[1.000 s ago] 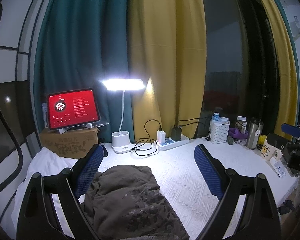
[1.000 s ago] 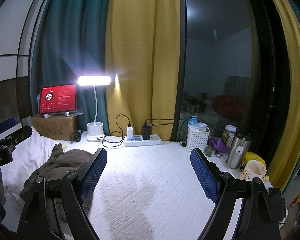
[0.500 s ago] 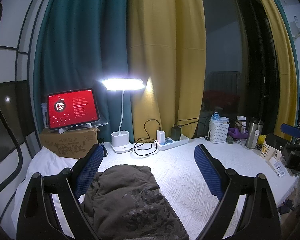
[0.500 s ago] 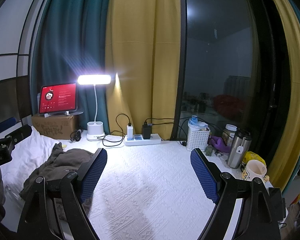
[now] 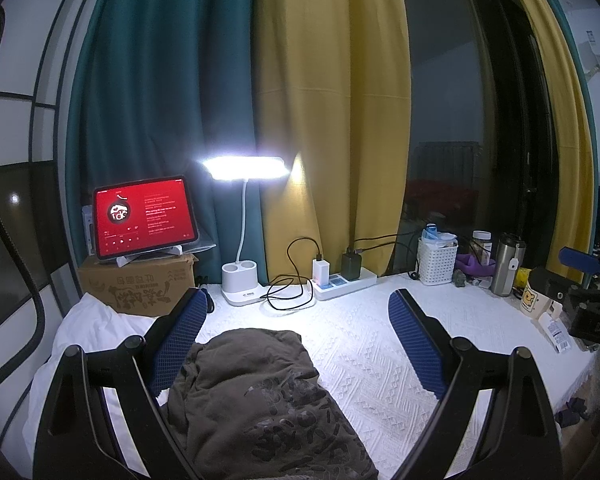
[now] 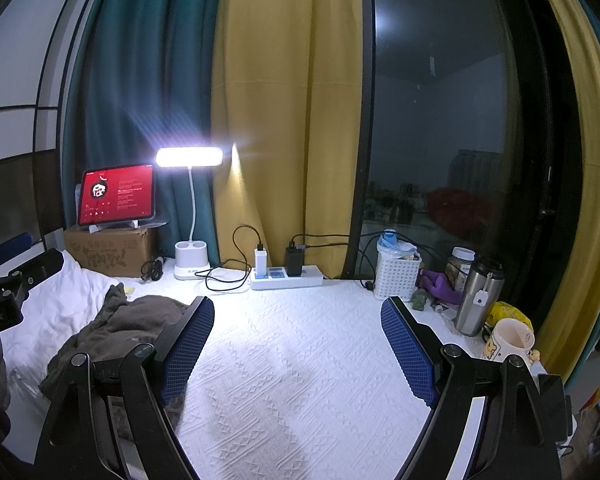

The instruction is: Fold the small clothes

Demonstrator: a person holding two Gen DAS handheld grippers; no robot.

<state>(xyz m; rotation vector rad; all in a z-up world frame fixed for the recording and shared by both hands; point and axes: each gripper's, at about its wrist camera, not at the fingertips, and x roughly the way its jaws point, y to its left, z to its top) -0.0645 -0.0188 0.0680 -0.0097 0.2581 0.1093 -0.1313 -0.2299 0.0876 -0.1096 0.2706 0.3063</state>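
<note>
A crumpled dark brown garment (image 5: 260, 396) with a dark print lies on the white textured cloth (image 5: 364, 344), low between my left gripper's fingers. My left gripper (image 5: 298, 312) hangs above it, open, with nothing pressed between its blue pads. In the right wrist view the same garment (image 6: 128, 324) is bunched at the left, partly behind the left finger. My right gripper (image 6: 298, 316) is open over bare white cloth (image 6: 300, 360), holding nothing. Each gripper's body shows at the edge of the other's view.
At the back stand a cardboard box (image 5: 140, 284) with a lit red tablet (image 5: 144, 218), a glowing desk lamp (image 5: 244, 168), and a power strip (image 5: 344, 280) with cables. On the right are a white basket (image 6: 396, 276), a steel tumbler (image 6: 478, 300) and a mug (image 6: 510, 340).
</note>
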